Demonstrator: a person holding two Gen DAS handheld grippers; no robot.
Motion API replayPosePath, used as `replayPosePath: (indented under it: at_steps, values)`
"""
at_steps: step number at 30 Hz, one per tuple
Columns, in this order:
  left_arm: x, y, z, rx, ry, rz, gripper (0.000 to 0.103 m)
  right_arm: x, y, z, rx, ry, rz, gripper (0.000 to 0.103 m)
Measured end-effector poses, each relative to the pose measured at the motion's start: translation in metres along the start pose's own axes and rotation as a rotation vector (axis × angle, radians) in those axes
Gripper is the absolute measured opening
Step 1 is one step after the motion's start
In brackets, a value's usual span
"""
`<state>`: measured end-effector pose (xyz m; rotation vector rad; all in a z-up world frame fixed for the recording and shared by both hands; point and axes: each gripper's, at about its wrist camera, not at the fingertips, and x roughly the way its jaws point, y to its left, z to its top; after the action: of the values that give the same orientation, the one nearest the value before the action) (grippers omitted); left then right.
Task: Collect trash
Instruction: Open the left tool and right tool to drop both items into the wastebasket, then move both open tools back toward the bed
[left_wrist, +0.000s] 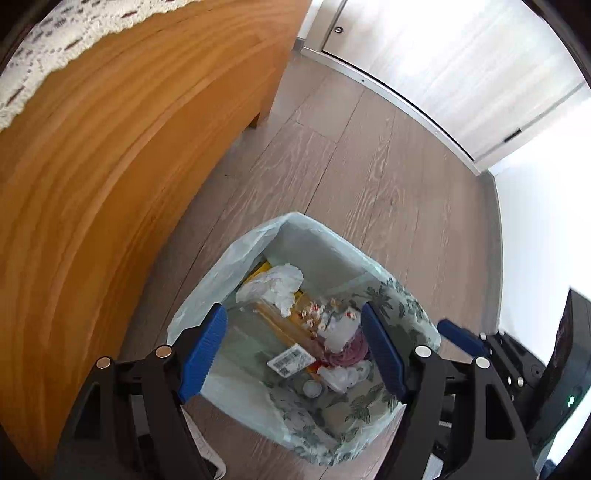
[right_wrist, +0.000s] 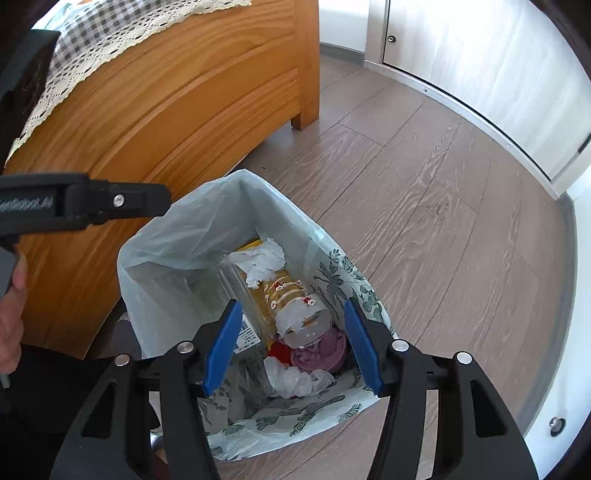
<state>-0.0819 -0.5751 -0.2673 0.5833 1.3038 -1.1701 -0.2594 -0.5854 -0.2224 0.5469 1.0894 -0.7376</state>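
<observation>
Both grippers hang over the bin (right_wrist: 236, 229) in the lower middle of each view, jaws apart and holding nothing. The left gripper (left_wrist: 295, 347) and right gripper (right_wrist: 291, 343) each frame the trash (right_wrist: 295, 321) lying straight below between their fingers. The bag rim (left_wrist: 207, 284) sits just beside the left gripper's fingertips, so I judge that one nearer.

Wooden bed frame (right_wrist: 192, 92), plank floor (right_wrist: 424, 192)

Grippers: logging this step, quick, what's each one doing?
Left gripper: open, empty, above the bin.
Right gripper: open, empty, above the bin.
</observation>
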Motion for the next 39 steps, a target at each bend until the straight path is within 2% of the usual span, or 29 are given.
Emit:
replayPosePath:
  at_steps: [3, 5, 7, 10, 12, 15, 19, 22, 27, 33, 37, 39]
  values:
    - [-0.016, -0.001, -0.003, 0.012, -0.009, -0.006, 0.073, -0.002, 0.005, 0.002, -0.015, 0.002, -0.017, 0.058]
    - [-0.027, -0.001, -0.005, 0.031, -0.031, 0.045, 0.075, -0.005, 0.01, 0.004, -0.027, 0.0, -0.028, 0.059]
    - [-0.039, -0.002, -0.006, 0.056, -0.061, 0.131, 0.076, -0.01, 0.015, 0.007, -0.043, -0.009, -0.044, 0.061]
    - [-0.063, 0.002, -0.01, 0.048, -0.124, 0.192, 0.076, -0.021, 0.022, 0.013, -0.064, -0.034, -0.068, 0.064]
    - [-0.09, 0.005, -0.013, 0.007, -0.22, 0.189, 0.076, -0.031, 0.027, 0.019, -0.073, -0.057, -0.081, 0.064]
    - [-0.133, 0.014, -0.02, -0.043, -0.35, 0.146, 0.076, -0.051, 0.035, 0.031, -0.087, -0.114, -0.102, 0.064]
    - [-0.19, 0.03, -0.042, -0.135, -0.451, 0.158, 0.076, -0.086, 0.049, 0.049, -0.107, -0.216, -0.108, 0.065]
    - [-0.241, 0.047, -0.066, -0.164, -0.544, 0.131, 0.077, -0.111, 0.068, 0.062, -0.138, -0.298, -0.116, 0.069]
    - [-0.315, 0.079, -0.099, -0.167, -0.707, 0.223, 0.086, -0.148, 0.116, 0.085, -0.199, -0.403, -0.067, 0.069]
    - [-0.384, 0.131, -0.123, -0.199, -0.763, 0.323, 0.086, -0.194, 0.187, 0.108, -0.312, -0.531, 0.04, 0.069]
    - [-0.433, 0.171, -0.143, -0.24, -0.838, 0.395, 0.087, -0.221, 0.245, 0.121, -0.393, -0.609, 0.123, 0.069]
    - [-0.456, 0.189, -0.151, -0.259, -0.863, 0.437, 0.087, -0.233, 0.276, 0.123, -0.427, -0.65, 0.17, 0.075]
